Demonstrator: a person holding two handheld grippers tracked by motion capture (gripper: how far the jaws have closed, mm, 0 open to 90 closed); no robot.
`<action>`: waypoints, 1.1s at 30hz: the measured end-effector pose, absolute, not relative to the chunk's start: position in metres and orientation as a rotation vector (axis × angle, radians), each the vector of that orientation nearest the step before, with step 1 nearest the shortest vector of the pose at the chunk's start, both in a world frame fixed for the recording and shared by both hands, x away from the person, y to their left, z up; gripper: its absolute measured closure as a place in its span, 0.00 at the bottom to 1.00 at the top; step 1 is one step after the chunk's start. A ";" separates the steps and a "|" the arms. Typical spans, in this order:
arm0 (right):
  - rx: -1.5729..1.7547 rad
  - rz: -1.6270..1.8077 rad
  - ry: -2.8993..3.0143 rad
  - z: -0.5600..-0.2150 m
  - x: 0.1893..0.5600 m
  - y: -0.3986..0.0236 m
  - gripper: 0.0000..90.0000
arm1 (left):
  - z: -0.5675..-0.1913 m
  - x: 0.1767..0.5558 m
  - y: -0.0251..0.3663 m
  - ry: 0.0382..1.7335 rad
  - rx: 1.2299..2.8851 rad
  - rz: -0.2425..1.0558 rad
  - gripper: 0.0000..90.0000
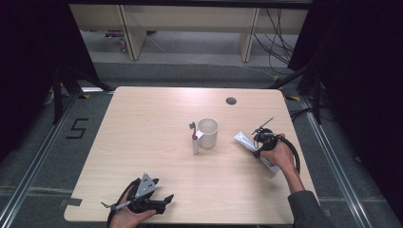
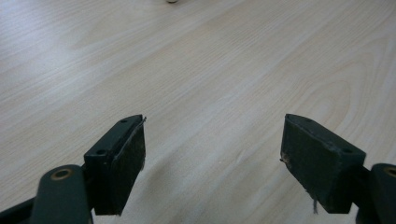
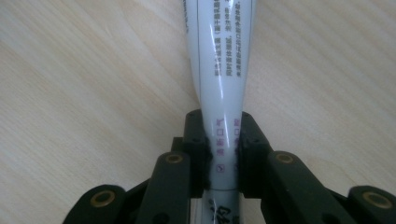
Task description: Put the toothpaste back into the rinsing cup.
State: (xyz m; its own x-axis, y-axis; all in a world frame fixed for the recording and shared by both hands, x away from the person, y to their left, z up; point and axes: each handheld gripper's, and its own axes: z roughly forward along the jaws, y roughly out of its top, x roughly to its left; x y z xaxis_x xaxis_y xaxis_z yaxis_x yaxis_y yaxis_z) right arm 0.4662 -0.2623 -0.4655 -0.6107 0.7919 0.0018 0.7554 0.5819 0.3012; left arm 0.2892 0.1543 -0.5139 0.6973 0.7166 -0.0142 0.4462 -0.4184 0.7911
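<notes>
A white toothpaste tube [image 3: 219, 70] printed with small rows of characters is pinched between the jaws of the right gripper [image 3: 220, 154]; in the right gripper view both black pads press its sides near the narrower end, and the tube widens away from the camera over the pale wooden table [image 3: 70, 93]. The high view places that tube [image 1: 244, 140] at the table's right side, lying low across the top beneath the right gripper [image 1: 263, 139] and the person's right hand [image 1: 280, 156], with part of it showing again behind the hand; whether it rests on the wood or is lifted cannot be told.

Left of it, near the middle of the table [image 1: 157, 118], the high view shows a white mug [image 1: 207, 132] standing upright, and just beside its left wall a toothbrush [image 1: 194, 138] with a white handle.

At the near left edge the left gripper [image 1: 159, 202] sits in the person's left hand [image 1: 128, 219]. The left gripper view shows its jaws spread wide apart with bare tabletop [image 2: 210, 70] between them.
</notes>
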 end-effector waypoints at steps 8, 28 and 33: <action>1.319 0.656 2.595 -0.445 0.463 -0.270 0.86 | -0.514 0.289 0.154 0.888 2.083 0.424 0.24; 1.218 1.214 2.350 -0.402 0.461 -0.249 0.86 | -0.514 0.289 0.155 0.886 2.072 0.424 0.24; 1.197 1.315 2.298 -0.396 0.463 -0.237 0.86 | -0.513 0.289 0.155 0.888 2.074 0.435 0.24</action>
